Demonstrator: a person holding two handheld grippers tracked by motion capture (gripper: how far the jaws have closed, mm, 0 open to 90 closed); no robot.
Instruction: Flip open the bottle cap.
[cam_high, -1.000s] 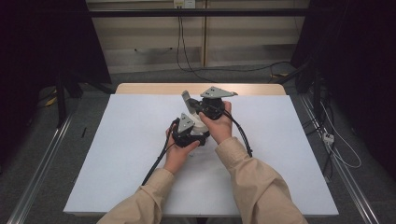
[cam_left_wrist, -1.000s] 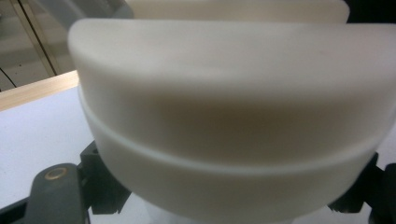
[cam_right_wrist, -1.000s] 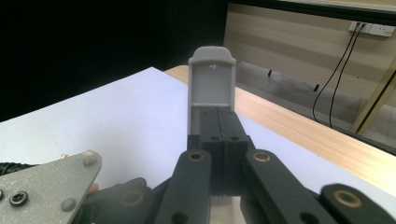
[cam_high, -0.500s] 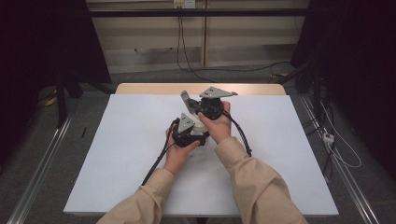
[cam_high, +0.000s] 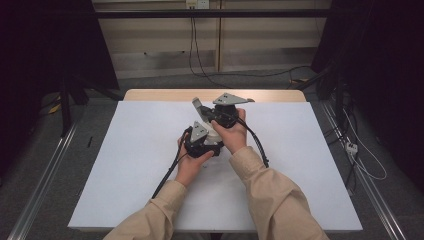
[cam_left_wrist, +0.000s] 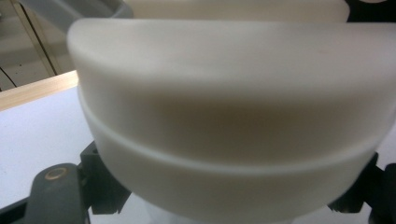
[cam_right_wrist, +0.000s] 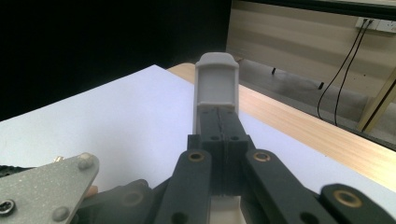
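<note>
White table (cam_high: 125, 175) otherwise bare. Cream rounded piece (cam_left_wrist: 233, 116) sits right up against L claw (cam_high: 200, 140), btwn its jaw bases; can't tell if gripped. Prob. hard, light, slick plastic, so take it at the ridge. R claw (cam_right_wrist: 218, 121) just beyond, jaws pressed together.

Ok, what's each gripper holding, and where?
Right gripper pinches a grey piece by its lower end; whether left gripper grips the white part cannot be told.
</note>
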